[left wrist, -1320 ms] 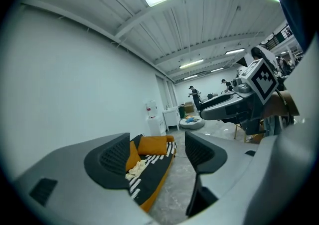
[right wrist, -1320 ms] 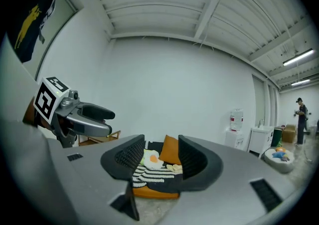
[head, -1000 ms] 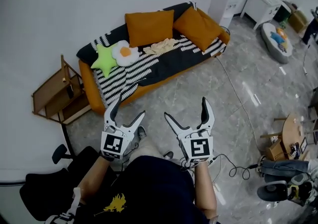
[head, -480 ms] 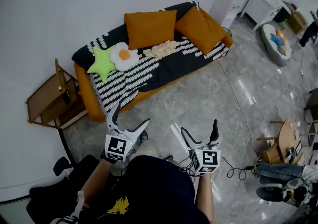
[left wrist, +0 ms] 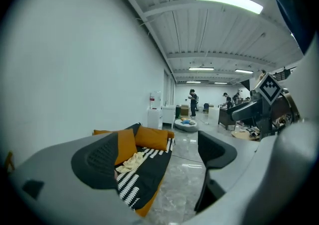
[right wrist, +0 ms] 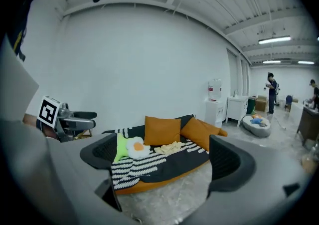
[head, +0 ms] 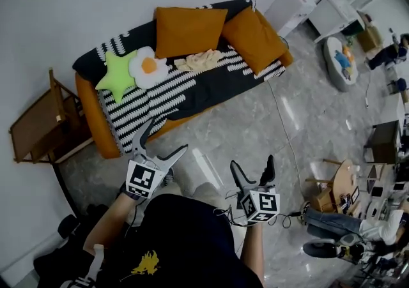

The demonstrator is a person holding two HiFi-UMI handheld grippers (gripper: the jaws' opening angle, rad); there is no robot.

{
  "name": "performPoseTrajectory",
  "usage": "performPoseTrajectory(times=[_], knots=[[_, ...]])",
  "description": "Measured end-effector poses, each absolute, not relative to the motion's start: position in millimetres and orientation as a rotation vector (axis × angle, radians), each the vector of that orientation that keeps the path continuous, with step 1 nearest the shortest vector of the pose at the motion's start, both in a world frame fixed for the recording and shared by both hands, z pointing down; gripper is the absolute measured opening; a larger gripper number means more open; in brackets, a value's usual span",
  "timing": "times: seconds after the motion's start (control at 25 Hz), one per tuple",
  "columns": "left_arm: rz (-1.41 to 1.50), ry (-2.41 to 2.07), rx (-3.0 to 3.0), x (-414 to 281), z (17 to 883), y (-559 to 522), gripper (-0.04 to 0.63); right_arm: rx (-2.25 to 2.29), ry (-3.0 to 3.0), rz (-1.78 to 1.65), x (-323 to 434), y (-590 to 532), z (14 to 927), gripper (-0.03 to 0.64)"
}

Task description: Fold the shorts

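The shorts (head: pixel 199 60) are a pale yellow crumpled heap on the striped blanket of the orange sofa (head: pixel 102 143), in front of two orange cushions. They also show in the left gripper view as shorts (left wrist: pixel 130 161) and in the right gripper view as shorts (right wrist: pixel 172 146). Both grippers hang over the floor, well short of the sofa and close to the person's body. My left gripper (head: pixel 166 136) is open; its jaws have just been opening wider, with nothing between them. My right gripper (head: pixel 252 164) is open and empty too.
A green star pillow (head: pixel 118 73) and an egg pillow (head: pixel 148 66) lie left of the shorts. A wooden side table (head: pixel 38 127) stands at the sofa's left end. A cable (head: pixel 287 143) runs across the grey floor. A small round table (head: pixel 342 184) is at the right.
Both grippers have dropped and drawn back toward the body, the right one more. The left jaws have spread wider. The head view has swung, so the sofa sits further left.
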State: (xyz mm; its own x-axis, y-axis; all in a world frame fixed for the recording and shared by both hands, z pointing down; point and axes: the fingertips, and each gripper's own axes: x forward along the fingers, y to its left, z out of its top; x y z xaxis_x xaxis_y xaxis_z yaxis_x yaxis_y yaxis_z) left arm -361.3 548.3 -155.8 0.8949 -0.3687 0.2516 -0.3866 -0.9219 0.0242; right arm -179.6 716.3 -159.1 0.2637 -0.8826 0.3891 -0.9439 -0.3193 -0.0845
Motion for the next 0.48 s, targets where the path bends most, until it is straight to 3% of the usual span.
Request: performPoseTrajectory(times=[0.2, 0.48], knots=[[0.388, -0.608, 2.997, -365, -141, 499, 0.499, 2.331, -1.707, 0.562, -163, 656, -140, 0.577], [0.460, -0.654, 2.976, -312, -115, 394, 0.499, 2.277, -1.721, 0.591, -102, 540, -107, 0.486]])
